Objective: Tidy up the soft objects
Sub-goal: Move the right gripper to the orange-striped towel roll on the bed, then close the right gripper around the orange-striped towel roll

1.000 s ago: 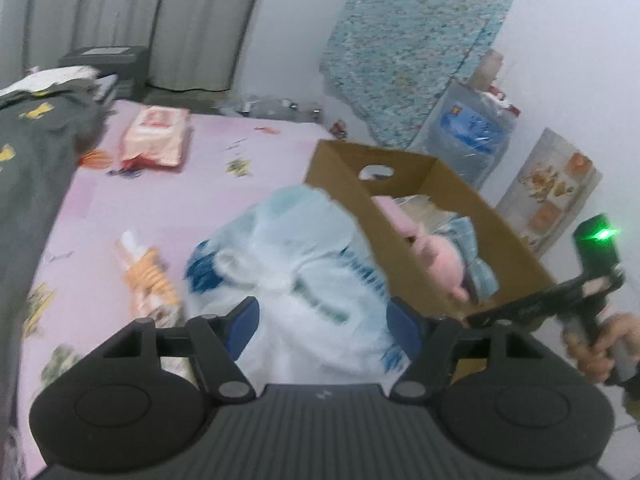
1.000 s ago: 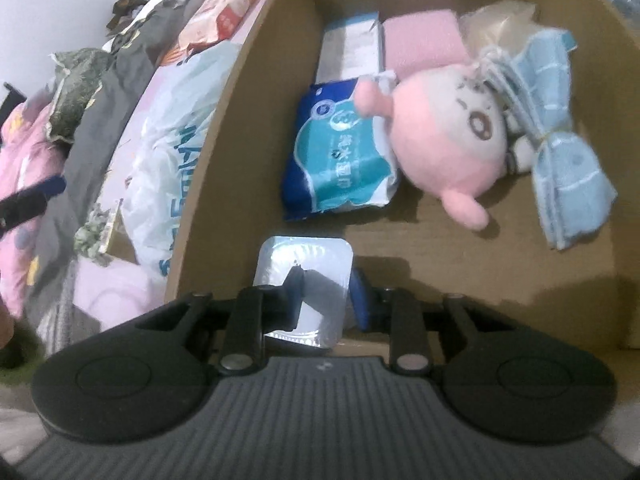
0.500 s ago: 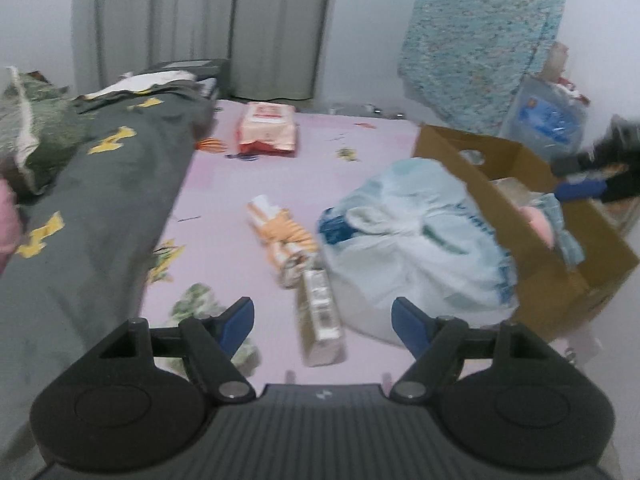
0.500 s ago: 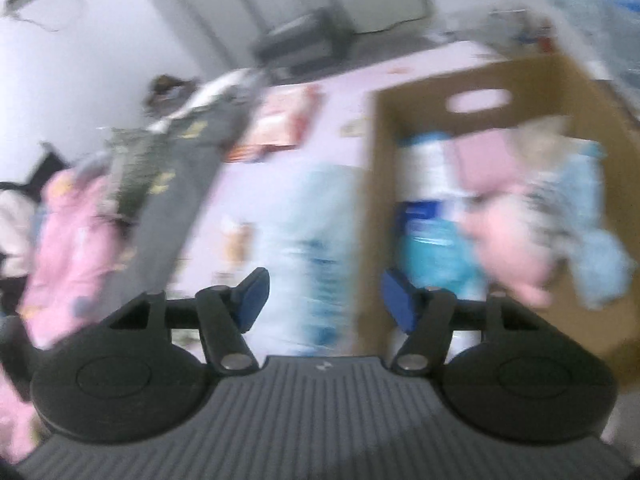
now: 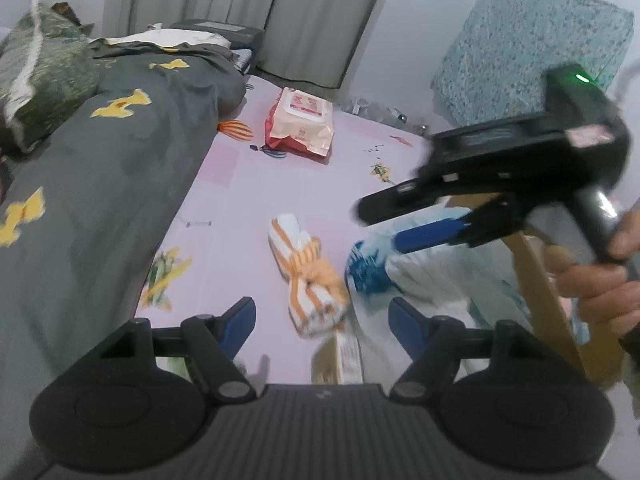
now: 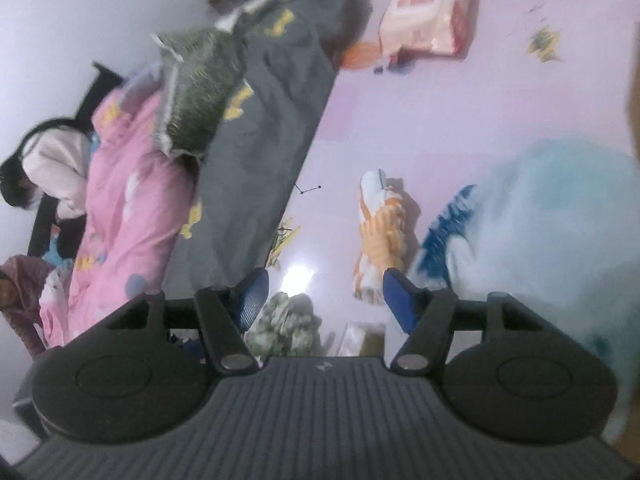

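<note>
Both grippers are wide open and empty. The left gripper (image 5: pixel 322 320) hovers over the pink bed sheet (image 5: pixel 248 208), near the orange-and-white striped rolled towel (image 5: pixel 308 276) beside a pale blue plastic bag (image 5: pixel 424 276); the right gripper (image 6: pixel 324 296) hangs above that same towel.

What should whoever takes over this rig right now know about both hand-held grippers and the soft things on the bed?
Left hand-held gripper: open, empty, above the pink bed sheet.
Right hand-held gripper: open, empty, also over the bed.
Orange-and-white striped towel bundle: on the sheet, just ahead of both grippers.
Light blue plastic bag: beside the bundle, against the cardboard box.
Pink wet-wipes pack: farther up the sheet.
Done: box contents not visible now.
Left: bundle, bag and wipes are not yet boxed.
</note>
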The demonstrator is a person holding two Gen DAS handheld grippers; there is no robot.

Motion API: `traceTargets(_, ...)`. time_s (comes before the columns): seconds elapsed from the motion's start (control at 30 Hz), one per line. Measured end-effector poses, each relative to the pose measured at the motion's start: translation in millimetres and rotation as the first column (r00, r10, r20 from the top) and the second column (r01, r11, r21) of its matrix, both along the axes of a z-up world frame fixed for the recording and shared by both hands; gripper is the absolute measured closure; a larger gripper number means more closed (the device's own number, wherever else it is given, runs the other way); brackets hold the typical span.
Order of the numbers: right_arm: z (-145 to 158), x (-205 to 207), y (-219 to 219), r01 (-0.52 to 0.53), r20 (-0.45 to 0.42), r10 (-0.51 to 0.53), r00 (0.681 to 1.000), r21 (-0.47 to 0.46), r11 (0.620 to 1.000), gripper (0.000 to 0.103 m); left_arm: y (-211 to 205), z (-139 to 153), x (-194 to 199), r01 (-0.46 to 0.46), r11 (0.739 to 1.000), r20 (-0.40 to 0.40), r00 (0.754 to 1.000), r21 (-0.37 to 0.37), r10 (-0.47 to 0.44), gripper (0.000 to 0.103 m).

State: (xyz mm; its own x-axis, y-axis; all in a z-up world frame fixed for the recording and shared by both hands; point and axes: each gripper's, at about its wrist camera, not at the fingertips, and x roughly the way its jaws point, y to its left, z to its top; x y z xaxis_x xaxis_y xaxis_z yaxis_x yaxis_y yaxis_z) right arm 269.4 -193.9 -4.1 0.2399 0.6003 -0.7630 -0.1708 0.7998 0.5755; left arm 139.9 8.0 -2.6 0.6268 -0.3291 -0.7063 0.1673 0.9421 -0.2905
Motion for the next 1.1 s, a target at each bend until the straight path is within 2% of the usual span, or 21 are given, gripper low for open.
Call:
traceTargets(0.13,-27.9,43.5,25.2,-0.020,-0.055,0.017,0.998,-0.066,0.998,0.040,-6.4,-20.9,44.2,0.022,1.000,-0.082,0.996,-0.004,-0.022,0.031)
traceTargets(0.33,-72.7,77.9,44.5,-0.049,-0.135,0.034,0.990,-0.114,0.992,0.046,-13.2,-58.0,82.1,0.039,0.999,-0.204,0.978,-0.024,-0.043,0.043)
traceTargets(0.6,-107.4,85.5,40.5,-0.053,-0.217,0.034,0.976,-0.082,0.995,0.061,-21.5,-73.4,99.7,0.067,0.997,-0.237,0.969,-0.034,-0.074,0.052)
traceTargets(0.77,-111.5,86.1,35.0,-0.028,-0.220,0.021,0.975,-0.030,0.999,0.064,-22.3,-78.6,107.0,0.063,0.997,-0.245,0.967,-0.042,-0.071,0.054)
traceTargets(0.9,-110.5,86.1,31.8,0.005,-0.224,-0.004,0.975,0.004,1.000,0.065,-21.8,-71.8,105.5,0.065,0.998,-0.220,0.973,-0.026,-0.069,0.054)
traceTargets(1.1,-76.8,77.5,31.2,0.012,-0.157,-0.006,0.988,0.038,0.999,0.065,-17.0,-40.0,93.2,0.058,0.998,-0.144,0.988,-0.017,-0.059,0.054)
